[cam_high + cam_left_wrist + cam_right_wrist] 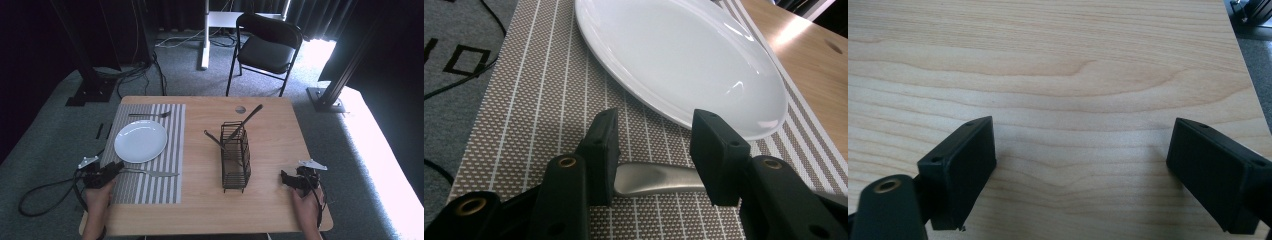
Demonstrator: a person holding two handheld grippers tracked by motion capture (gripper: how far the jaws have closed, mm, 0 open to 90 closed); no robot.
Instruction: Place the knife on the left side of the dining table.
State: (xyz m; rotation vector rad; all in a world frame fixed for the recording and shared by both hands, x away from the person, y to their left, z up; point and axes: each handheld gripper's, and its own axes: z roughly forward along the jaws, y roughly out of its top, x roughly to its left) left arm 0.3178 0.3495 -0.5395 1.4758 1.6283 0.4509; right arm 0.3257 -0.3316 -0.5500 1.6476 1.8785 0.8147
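The wooden tabletop (270,210) carries a grey striped placemat (175,150) on its left half, with a white plate (140,141) on the mat. A fork (149,115) lies along the mat's far edge, beyond the plate, and a table knife (155,173) lies on the mat just near of the plate, its blade pointing toward the table's middle. At mid-table stands a black wire cutlery basket (235,162), tall and upright, holding two dark utensils that lean out over its rim, one to the far right, one to the left. Past the table, a black folding chair (267,47) stands on grey carpet, with cables trailing on the floor.

The left gripper (654,150) sits low at the mat's near left corner, its jaws part-open either side of the knife's rounded steel handle; a gap shows between the pads and the metal. The plate's rim lies just beyond the jaws.

The right gripper (1080,175) rests over bare wood near the tabletop's right front corner, jaws spread wide with nothing between them. The basket is well apart to its left, and the table edge is close on its right.
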